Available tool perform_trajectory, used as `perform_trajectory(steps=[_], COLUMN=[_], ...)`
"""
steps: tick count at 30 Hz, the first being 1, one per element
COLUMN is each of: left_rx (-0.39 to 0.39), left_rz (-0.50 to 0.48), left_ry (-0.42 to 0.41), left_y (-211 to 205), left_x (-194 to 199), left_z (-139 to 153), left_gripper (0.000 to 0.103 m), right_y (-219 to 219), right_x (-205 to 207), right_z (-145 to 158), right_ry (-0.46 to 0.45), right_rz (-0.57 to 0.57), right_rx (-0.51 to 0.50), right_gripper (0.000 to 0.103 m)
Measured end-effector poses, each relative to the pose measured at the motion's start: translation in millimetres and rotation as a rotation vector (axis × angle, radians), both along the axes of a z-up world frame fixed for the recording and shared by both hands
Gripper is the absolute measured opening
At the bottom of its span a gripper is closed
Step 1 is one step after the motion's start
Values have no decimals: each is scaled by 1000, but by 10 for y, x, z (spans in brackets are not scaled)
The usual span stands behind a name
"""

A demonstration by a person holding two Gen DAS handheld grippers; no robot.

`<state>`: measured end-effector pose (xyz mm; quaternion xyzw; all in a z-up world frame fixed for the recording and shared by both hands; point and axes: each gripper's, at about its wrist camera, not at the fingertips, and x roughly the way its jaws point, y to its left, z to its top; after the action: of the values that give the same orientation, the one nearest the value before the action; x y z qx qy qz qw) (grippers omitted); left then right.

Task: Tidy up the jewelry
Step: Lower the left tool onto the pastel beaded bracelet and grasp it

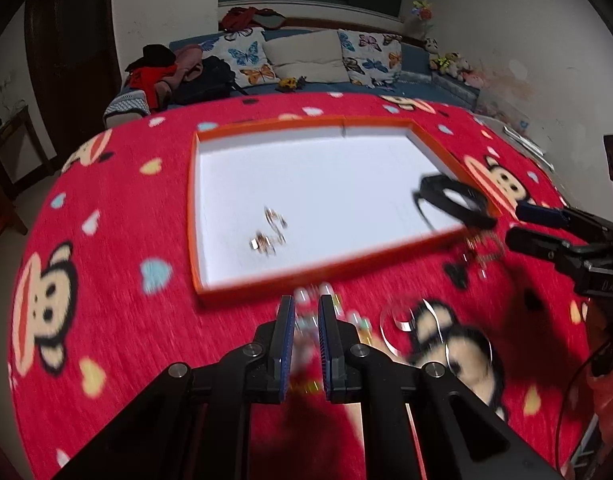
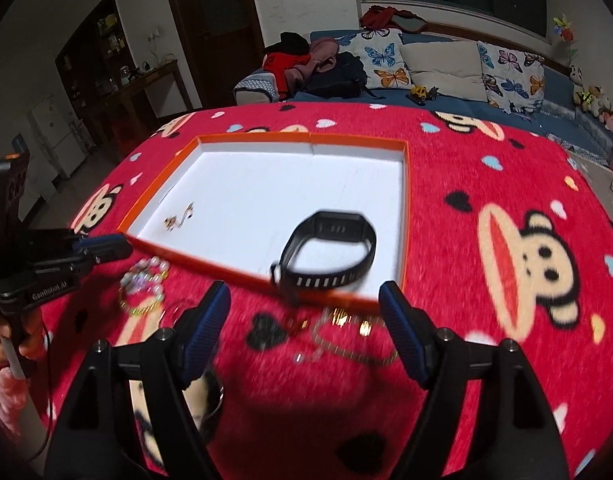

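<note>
An orange-rimmed white tray (image 1: pixel 210 208) (image 2: pixel 404 216) lies on the red monkey-print cloth. Small gold pieces (image 1: pixel 271 232) (image 2: pixel 180 216) lie inside it. A black watch band (image 2: pixel 326 254) (image 1: pixel 452 200) sits blurred over the tray's near right rim, free of both grippers. My right gripper (image 2: pixel 306 320) is open wide, just short of the band, above a gold chain (image 2: pixel 346 336). My left gripper (image 1: pixel 306 332) has its fingers nearly together over a beaded bracelet (image 2: pixel 144 284) (image 1: pixel 306 320); whether it grips the beads is unclear. Silver bangles (image 1: pixel 402 320) lie to its right.
The left gripper shows at the left edge of the right wrist view (image 2: pixel 86 252), and the right gripper at the right edge of the left wrist view (image 1: pixel 546 232). A sofa with butterfly pillows (image 1: pixel 250 56) stands behind the table.
</note>
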<state>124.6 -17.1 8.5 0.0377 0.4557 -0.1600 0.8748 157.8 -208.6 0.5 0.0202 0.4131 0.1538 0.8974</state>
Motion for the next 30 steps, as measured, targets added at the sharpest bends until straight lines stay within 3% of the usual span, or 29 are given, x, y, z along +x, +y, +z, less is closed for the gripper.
perform_trajectory(steps=[3, 4, 7, 8, 18, 23, 30], left_rx=[39, 56, 70, 71, 46, 33, 35], left_rz=[0, 6, 33, 38, 15, 3, 7], left_ry=[7, 5, -21, -34, -60, -35, -29], left_y=[-31, -36, -6, 7, 50, 67, 158], left_x=[-167, -223, -330, -341, -232, -143, -85], left_z=[-114, -144, -186, -185, -168, -218, -258], left_gripper=[17, 23, 59, 61, 57, 35, 25], right_y=[-7, 3, 38, 40, -46, -92, -122], right_x=[-128, -160, -277, -296, -378, -360, -321], right_z=[-57, -79, -152, -161, -251, -292, -349], right_ry=[10, 14, 22, 24, 48, 60, 75], right_rz=[-2, -3, 4, 6, -18, -30, -36], right_rx=[22, 22, 10, 11, 60, 68, 78], right_gripper=[77, 77, 77, 77, 77, 77, 77])
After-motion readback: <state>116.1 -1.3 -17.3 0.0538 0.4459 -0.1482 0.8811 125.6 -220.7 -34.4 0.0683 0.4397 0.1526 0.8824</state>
